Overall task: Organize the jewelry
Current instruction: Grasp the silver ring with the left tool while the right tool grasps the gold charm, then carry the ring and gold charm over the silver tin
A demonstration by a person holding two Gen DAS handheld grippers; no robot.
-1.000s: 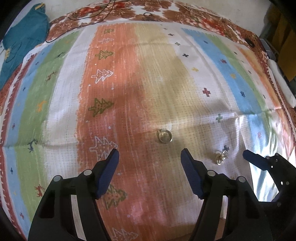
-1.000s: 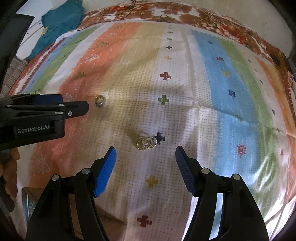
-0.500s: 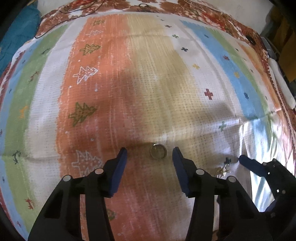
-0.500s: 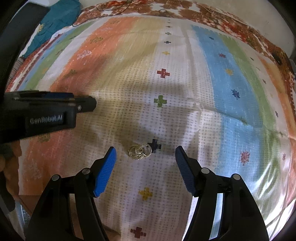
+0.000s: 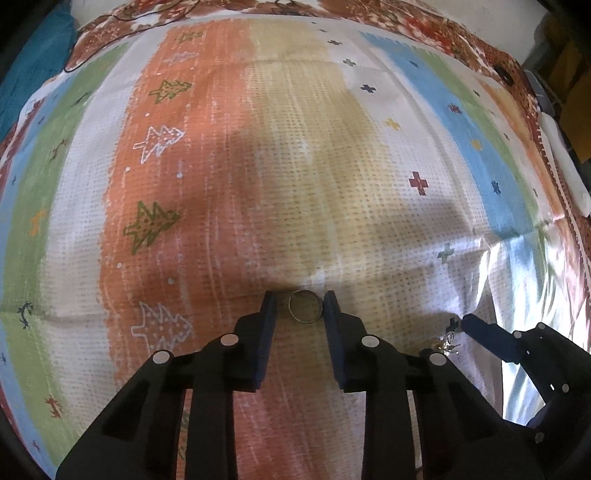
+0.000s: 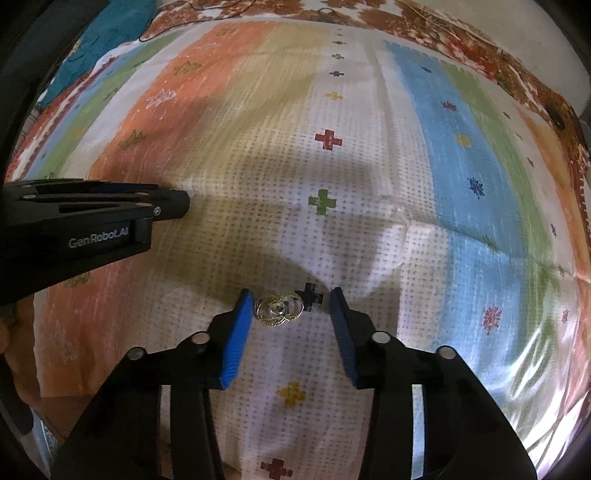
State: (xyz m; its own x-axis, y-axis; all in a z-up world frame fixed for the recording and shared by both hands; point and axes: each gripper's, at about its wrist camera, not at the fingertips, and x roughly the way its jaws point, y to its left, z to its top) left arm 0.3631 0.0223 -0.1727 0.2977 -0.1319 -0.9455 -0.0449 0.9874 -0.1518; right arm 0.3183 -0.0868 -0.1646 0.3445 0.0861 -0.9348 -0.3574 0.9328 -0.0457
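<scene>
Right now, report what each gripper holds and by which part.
Neither has a full hold. The left gripper has been closing around the ring; the right gripper around the linked rings, one pad touching.

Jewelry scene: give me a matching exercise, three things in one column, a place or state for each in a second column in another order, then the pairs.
Things
1. single ring
2. cluster of gold rings
3. teal garment

Places or states
A. at the far left corner of the bed
B. on the tan stripe, between the left gripper fingers
C. beside a dark cross print, between the right gripper fingers, nearer the left one

Both grippers' jaws have just been closing.

Pairs: 1-B, 2-C, 3-A
</scene>
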